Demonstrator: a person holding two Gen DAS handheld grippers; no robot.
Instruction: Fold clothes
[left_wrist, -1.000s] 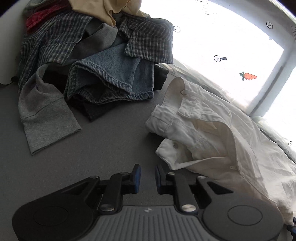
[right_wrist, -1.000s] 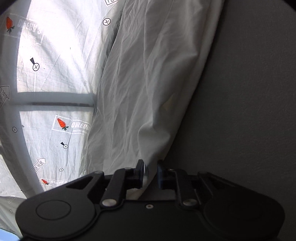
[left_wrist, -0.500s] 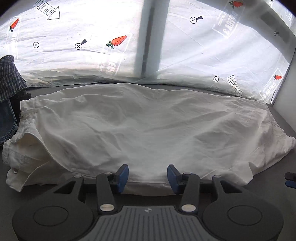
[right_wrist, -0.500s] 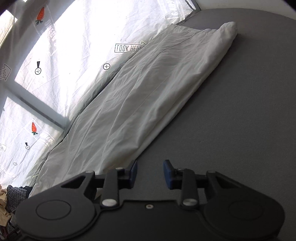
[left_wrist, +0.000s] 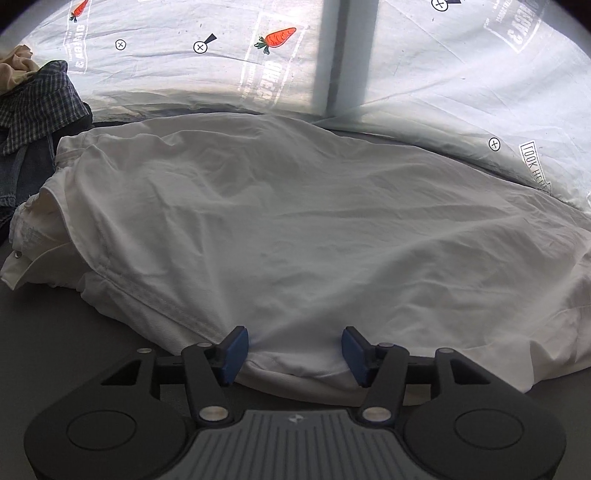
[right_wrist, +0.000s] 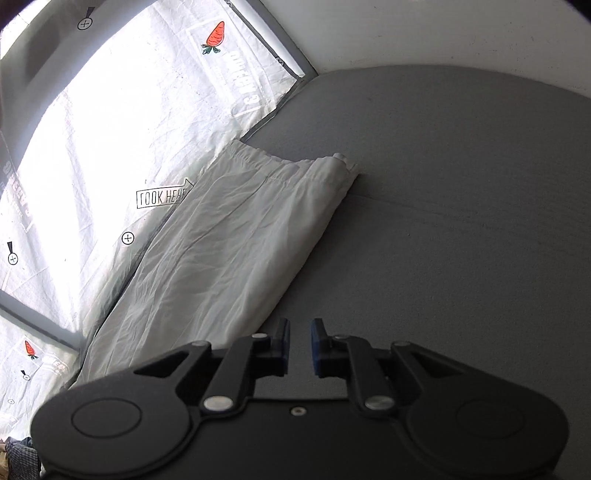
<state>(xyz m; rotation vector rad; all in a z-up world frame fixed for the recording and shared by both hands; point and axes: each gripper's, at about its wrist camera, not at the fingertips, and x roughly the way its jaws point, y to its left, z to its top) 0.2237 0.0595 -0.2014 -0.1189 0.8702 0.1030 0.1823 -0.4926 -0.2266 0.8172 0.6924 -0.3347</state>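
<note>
A white garment (left_wrist: 295, 221) lies stretched out on the grey table (left_wrist: 55, 325), along the window. My left gripper (left_wrist: 294, 352) sits at the garment's near folded edge. Its jaws are opening, and the edge of the cloth lies between the blue pads (left_wrist: 234, 350) without being pinched. In the right wrist view the gathered end of the same garment (right_wrist: 258, 221) points toward the table's far corner. My right gripper (right_wrist: 299, 347) hovers over bare table (right_wrist: 461, 221) just right of the garment's edge. Its jaws are closing to a narrow gap with nothing between them.
A pile of other clothes lies at the left: a plaid shirt (left_wrist: 37, 107), denim (left_wrist: 14, 173) and beige cloth (left_wrist: 14, 72). White printed film (left_wrist: 443, 74) with carrot marks covers the window behind the table. A white wall (right_wrist: 443, 29) bounds the far end.
The left gripper swung away from the clothes pile to the white garment's near edge and widened its jaws. The right gripper came off the garment's edge, slid toward its far end and narrowed.
</note>
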